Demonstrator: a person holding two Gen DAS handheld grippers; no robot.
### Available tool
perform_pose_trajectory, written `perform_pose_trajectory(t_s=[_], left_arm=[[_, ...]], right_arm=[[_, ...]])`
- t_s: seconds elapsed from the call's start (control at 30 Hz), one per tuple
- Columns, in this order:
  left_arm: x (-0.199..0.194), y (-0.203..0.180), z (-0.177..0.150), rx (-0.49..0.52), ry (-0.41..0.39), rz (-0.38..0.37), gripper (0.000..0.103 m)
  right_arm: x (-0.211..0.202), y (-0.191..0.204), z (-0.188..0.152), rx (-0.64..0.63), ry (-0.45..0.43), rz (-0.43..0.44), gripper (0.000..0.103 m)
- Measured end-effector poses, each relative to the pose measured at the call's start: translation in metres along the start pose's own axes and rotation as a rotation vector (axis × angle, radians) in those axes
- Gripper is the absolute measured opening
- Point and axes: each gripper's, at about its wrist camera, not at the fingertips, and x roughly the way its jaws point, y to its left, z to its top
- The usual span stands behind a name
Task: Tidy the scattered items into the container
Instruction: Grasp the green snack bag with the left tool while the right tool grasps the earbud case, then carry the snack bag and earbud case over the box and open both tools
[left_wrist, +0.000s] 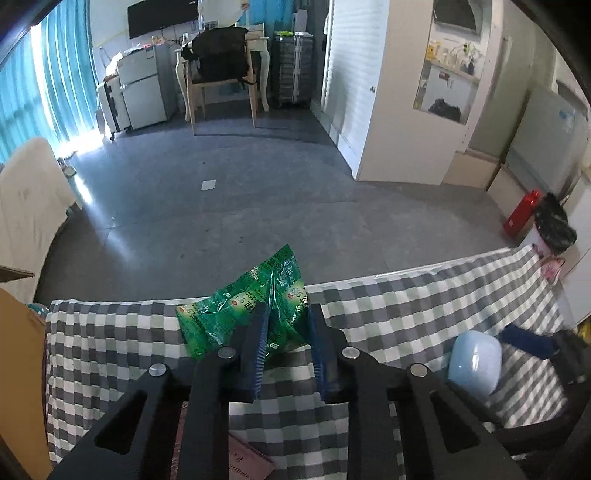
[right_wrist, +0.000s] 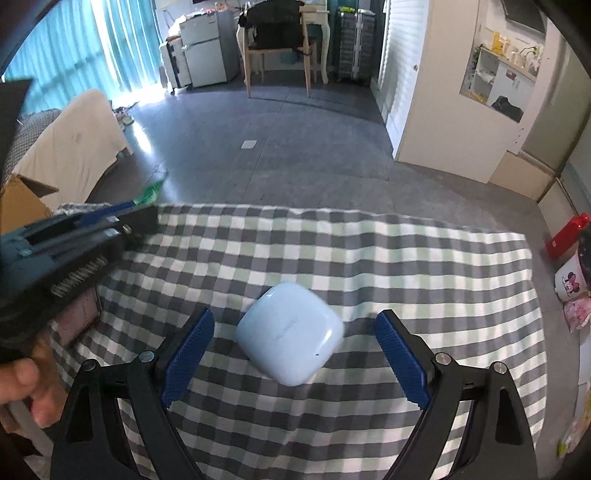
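Green packet pinched between left fingers

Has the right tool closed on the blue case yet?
No, the right tool stands open, its pads clear of the blue case on both sides.

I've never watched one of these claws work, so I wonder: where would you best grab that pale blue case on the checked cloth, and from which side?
Probably across its two opposite flat sides, coming down from above. The pale blue case lies flat on the checked cloth, a rounded square standing diagonally, and the open right claw already straddles it without touching. A slight turn of the wrist would square the pads to its sides rather than its slippery corners.
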Motion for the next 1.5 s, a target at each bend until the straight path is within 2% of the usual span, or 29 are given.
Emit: perform_pose_trajectory(t_s=[0.23, 0.27, 0.3, 0.33, 0.37, 0.73, 0.93, 1.1, 1.27, 1.5], left_arm=[[-0.017, 0.016, 0.001, -0.012, -0.024, 0.0, 0.019], [-0.021, 0.019, 0.001, -0.019, -0.029, -0.002, 0.018], [-0.025, 0.022, 0.001, -0.024, -0.036, -0.002, 0.018], [-0.028, 0.024, 0.002, -0.027, -0.041, -0.002, 0.018], [-0.033, 0.027, 0.002, -0.031, -0.047, -0.001, 0.018], [-0.07, 0.045, -0.003, -0.059, -0.092, 0.013, 0.018], [-0.105, 0.056, -0.007, -0.079, -0.136, 0.021, 0.018], [-0.137, 0.075, -0.01, -0.112, -0.166, 0.058, 0.018], [-0.179, 0.112, -0.025, -0.156, -0.209, 0.135, 0.018], [-0.228, 0.197, -0.056, -0.304, -0.246, 0.249, 0.018]], right_arm=[[0.005, 0.0, -0.003, 0.0, -0.001, 0.002, 0.089], [0.005, 0.0, -0.003, -0.003, -0.003, -0.007, 0.085], [0.004, 0.0, -0.003, -0.002, -0.008, -0.022, 0.074], [0.002, -0.002, -0.003, 0.003, -0.015, -0.031, 0.068], [-0.001, -0.004, -0.003, 0.008, -0.017, -0.034, 0.058], [-0.019, 0.003, -0.007, 0.007, -0.042, -0.009, 0.058], [-0.044, 0.017, -0.006, -0.012, -0.085, 0.001, 0.058], [-0.061, 0.032, -0.006, -0.028, -0.112, 0.019, 0.058], [-0.087, 0.065, 0.004, -0.086, -0.162, 0.052, 0.058], [-0.119, 0.144, 0.026, -0.197, -0.24, 0.127, 0.058]])
